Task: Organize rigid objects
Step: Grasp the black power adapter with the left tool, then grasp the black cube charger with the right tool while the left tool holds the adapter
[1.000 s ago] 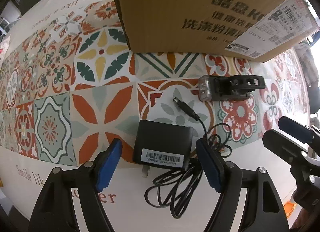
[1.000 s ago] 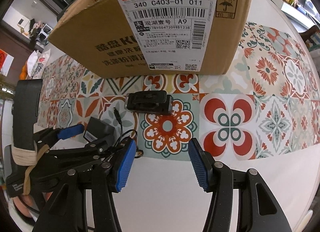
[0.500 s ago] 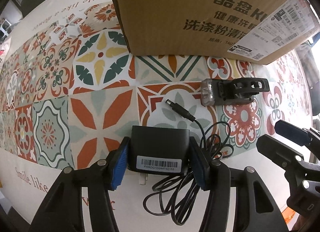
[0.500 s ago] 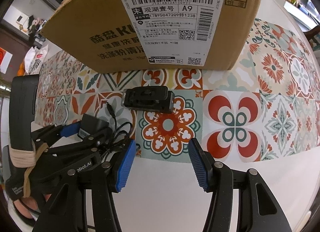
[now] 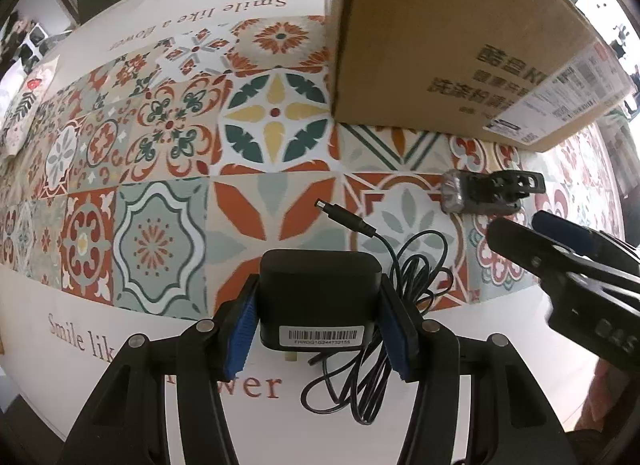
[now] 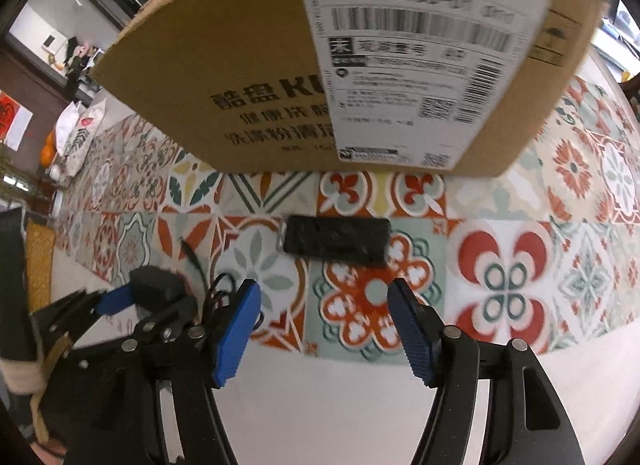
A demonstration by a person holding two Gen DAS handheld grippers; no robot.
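On the table there are 3 things to count: 1 black power adapter (image 5: 318, 297) w/ its thin cable (image 5: 404, 285), 1 small black bike light (image 5: 490, 195), and 1 big cardboard box (image 5: 452, 37) behind both. The left gripper (image 5: 318, 325) is clamped on the adapter, blue pads pressing on its 2 sides; the adapter is near the front edge of the tablecloth (image 5: 168, 153), its cable loose beside it, the round plug lying on the tiles. The right gripper (image 6: 324, 329) has jaws apart and opening, nothing between them; the bike light lies just beyond its tips, close to the box. Writing: the tablecloth says "Smile like a flower"; the adapter has a barcode sticker, code too small to read; the box has Chinese print w/ "KU" and a shipping label, blurred.
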